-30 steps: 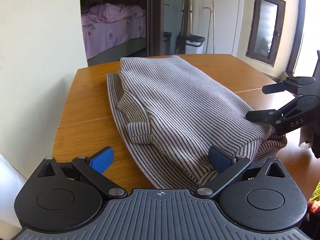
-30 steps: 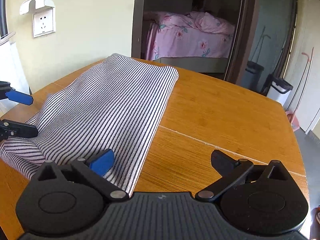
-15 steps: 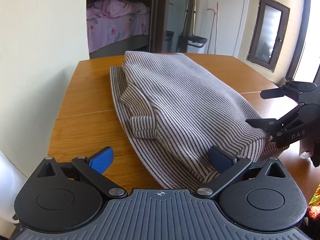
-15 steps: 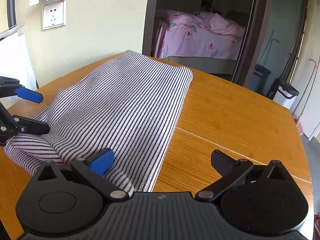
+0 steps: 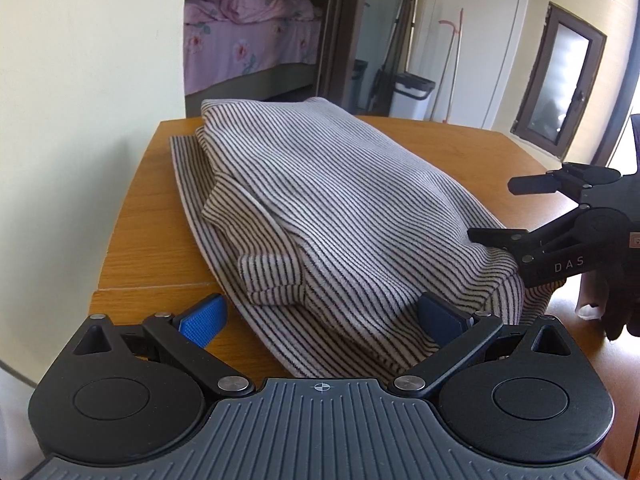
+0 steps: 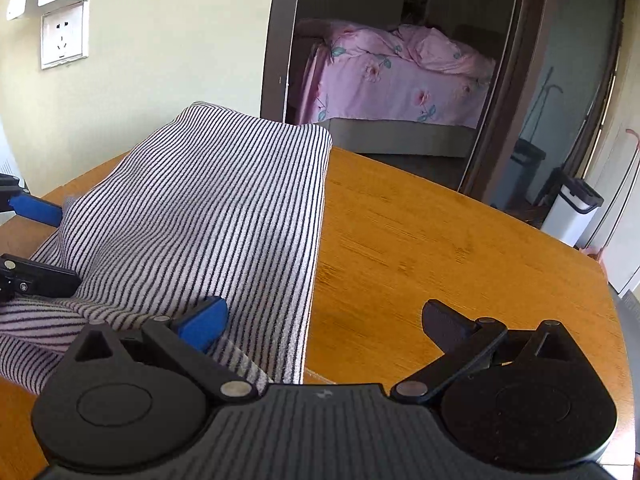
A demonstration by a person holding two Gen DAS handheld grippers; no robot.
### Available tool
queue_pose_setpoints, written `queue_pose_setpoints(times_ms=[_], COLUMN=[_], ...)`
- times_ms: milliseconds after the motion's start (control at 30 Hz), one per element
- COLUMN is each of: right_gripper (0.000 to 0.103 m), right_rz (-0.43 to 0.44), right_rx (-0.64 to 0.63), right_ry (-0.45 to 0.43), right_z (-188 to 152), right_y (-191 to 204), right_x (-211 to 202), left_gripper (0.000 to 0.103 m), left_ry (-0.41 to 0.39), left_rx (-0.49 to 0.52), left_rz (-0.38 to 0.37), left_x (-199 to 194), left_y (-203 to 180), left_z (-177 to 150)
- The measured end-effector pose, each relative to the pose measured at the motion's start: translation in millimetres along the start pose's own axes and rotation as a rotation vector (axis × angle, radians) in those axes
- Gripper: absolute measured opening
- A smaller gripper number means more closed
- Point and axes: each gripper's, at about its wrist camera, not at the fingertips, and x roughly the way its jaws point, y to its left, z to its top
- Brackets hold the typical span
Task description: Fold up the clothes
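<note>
warm orange wood-grain table (image 5: 132, 240) carries my soft ribbed grey sweater with thin dark stripes (image 5: 328, 208), folded into a long bundle with a cuffed sleeve tucked on top. my left gripper (image 5: 320, 318) sits spread wide at its near hem, blue textured pads either side, clamping nothing. my right gripper (image 6: 320, 320) is equally wide, one pad on the knit, one over bare wood; its black body reads "das"
</note>
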Motion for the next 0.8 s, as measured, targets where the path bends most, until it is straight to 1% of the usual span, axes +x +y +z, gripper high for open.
queue_pose_setpoints(times_ms=[133, 200, 233, 300, 367, 400, 433, 467, 533, 633, 700, 733, 800], right_gripper=[0.103, 0.103, 0.103, 0.103, 0.103, 0.102, 0.096, 0.09, 0.09, 0.09, 0.089, 0.088, 0.088], right_rz=[0.009, 0.006, -0.001, -0.02, 0.013, 0.038, 0.062, 0.067, 0.051, 0.065, 0.076, 0.098, 0.193], right_rx=[-0.005, -0.031, -0.048, -0.079, -0.062, -0.05, -0.055, -0.077, -0.122, -0.147, -0.2, -0.235, -0.305], right_ry=[0.032, 0.047, 0.042, -0.018, -0.059, -0.062, -0.05, -0.044, -0.056, -0.037, -0.056, -0.077, -0.101], right_z=[11.1, 17.0, 20.1, 25.8, 26.9, 25.4, 21.6, 15.5, 2.7, 4.1, 5.5, 4.9, 3.1], right_y=[-1.8, 1.6, 3.2, 7.7, 9.5, 10.7, 13.9, 18.5, 26.2, 26.8, 32.1, 37.3, 51.2], right_x=[10.4, 8.6, 6.1, -5.6, -15.8, -18.6, -19.2, -18.9, -20.7, -31.9, -48.6, -58.6, -77.1], left_gripper=[0.103, 0.103, 0.103, 0.103, 0.103, 0.103, 0.103, 0.103, 0.103, 0.103, 0.103, 0.103, 0.103], left_ry=[0.016, 0.027, 0.03, 0.031, 0.028, 0.025, 0.023, 0.019, 0.014, 0.008, 0.003, 0.002, 0.005], left_rx=[-0.009, -0.01, -0.012, -0.017, -0.025, -0.03, -0.032, -0.028, -0.006, 0.035, 0.067, 0.088, 0.138], left_rz=[0.004, 0.003, 0.005, 0.007, 0.01, 0.013, 0.017, 0.023, 0.037, 0.057, 0.083, 0.1, 0.139], left_x=[6.4, 6.2, 5.5, 4.7, 3.0, 1.6, -0.3, -3.2, -11.0, -23.6, -31.3, -35.0, -41.8], left_y=[5.4, 5.2, 4.9, 6.2, 8.0, 8.7, 9.0, 9.1, 9.1, 10.3, 11.5, 11.5, 9.8], left_z=[8.1, 9.1, 8.8, 7.9, 6.0, 4.6, 3.0, 1.0, -3.6, -9.9, -12.7, -14.6, -20.1])
